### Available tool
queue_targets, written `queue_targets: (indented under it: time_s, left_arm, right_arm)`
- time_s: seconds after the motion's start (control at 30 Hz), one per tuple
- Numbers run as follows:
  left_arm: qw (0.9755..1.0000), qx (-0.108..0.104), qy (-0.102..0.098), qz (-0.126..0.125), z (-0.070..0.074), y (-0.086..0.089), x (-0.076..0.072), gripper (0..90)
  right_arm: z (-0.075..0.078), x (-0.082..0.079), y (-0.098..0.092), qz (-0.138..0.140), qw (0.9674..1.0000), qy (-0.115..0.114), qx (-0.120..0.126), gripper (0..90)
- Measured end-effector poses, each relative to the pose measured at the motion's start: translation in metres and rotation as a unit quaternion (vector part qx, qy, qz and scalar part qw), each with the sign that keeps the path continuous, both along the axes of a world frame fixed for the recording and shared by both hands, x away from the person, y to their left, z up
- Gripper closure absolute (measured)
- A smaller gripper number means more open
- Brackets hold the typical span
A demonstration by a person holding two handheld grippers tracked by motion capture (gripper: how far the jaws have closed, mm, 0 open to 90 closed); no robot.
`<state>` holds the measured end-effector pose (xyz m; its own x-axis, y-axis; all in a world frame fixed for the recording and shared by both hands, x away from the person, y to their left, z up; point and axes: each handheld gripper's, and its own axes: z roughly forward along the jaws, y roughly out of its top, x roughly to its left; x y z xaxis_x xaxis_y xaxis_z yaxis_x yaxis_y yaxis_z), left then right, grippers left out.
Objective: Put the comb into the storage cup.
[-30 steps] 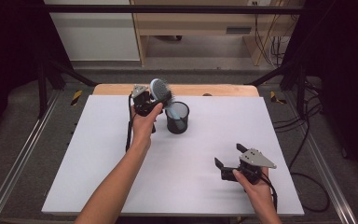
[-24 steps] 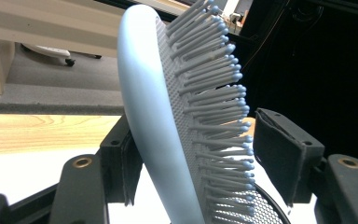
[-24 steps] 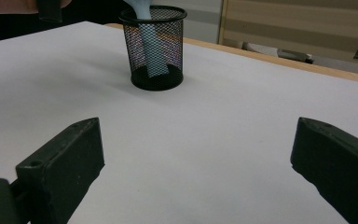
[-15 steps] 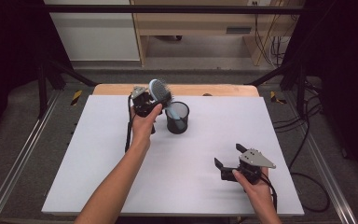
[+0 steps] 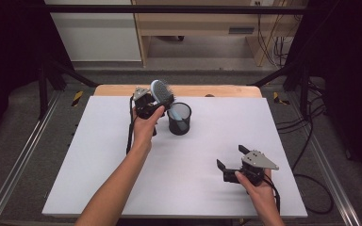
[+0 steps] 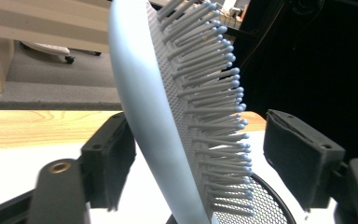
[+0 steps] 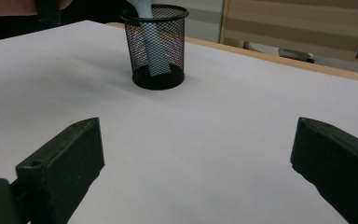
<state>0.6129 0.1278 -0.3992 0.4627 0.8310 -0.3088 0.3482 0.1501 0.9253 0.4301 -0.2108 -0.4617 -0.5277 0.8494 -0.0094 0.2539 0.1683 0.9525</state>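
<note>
Pale-blue hairbrush [image 5: 162, 92] handle-down in mesh cup [image 5: 179, 119], head leaning to eleven o'clock, my left gripper [image 5: 147, 104] just opening around it, right gripper [image 5: 230, 161] released, empty.

White-topped table [image 5: 99, 155] with pale wood far edge [image 5: 226, 90], grey floor [image 5: 207, 75] beyond, white cabinet [image 5: 94, 33] far left, light wooden furniture [image 5: 193, 19] far centre, black frame bars [image 5: 56, 70], cables [image 5: 311, 136] on the right, dark surroundings at both sides.

It looks like a lab recording bay: a white-topped wooden table [image 5: 99, 155] stands inside a black metal frame [image 5: 47, 80], loose black cables [image 5: 311, 141] trailing at three o'clock, pale wooden furniture [image 5: 193, 28] at twelve.
</note>
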Motion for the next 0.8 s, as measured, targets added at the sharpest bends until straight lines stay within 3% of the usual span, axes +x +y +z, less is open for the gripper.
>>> queue_targets:
  time_s: [0.53, 0.8]
  left_arm:
    - [0.9998, 0.019, -0.004, 0.005, 0.0012, -0.0027, -0.0026, 7.1]
    - [0.9995, 0.027, -0.014, 0.013, 0.0037, -0.0015, -0.0072, 4.4]
  right_arm:
    - [-0.0002, 0.0001, 0.0009, 0.002, 1.0, 0.001, 0.0, 2.9]
    - [-0.0001, 0.0006, 0.001, 0.002, 1.0, 0.002, 0.003, 2.8]
